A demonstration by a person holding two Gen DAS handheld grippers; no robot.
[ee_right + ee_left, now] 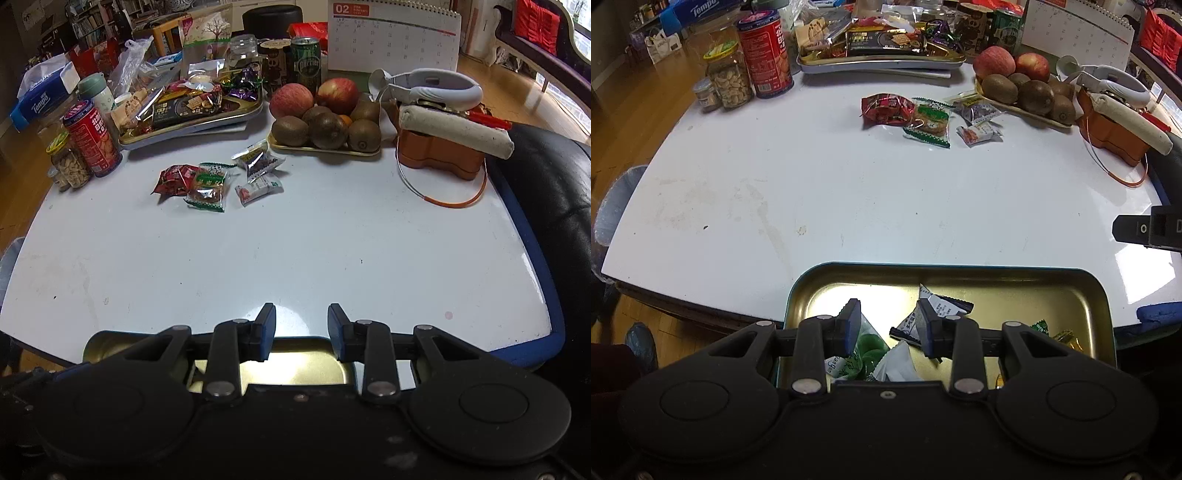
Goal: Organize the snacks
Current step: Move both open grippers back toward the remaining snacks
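White table [295, 251], cluttered along the far edge. Left gripper [888, 325] over the gold tin tray [997, 291] at the near edge, jaws parted, nothing clamped; beneath them a green packet [868, 347], a white wrapper [897, 363] and a black-and-white sachet [936, 306] lying in the tray. Right gripper [301, 328] above the tray's far rim [295, 360], jaws likewise apart and empty. Farther out, mid-table: red packet [171, 179], green-trimmed packet [210, 184], dark clear packet [260, 160], small white packet [258, 188], loosely clustered. Beyond, fruit plate [325, 149], second snack tray [192, 127], red can [92, 138], nut jar [70, 166].
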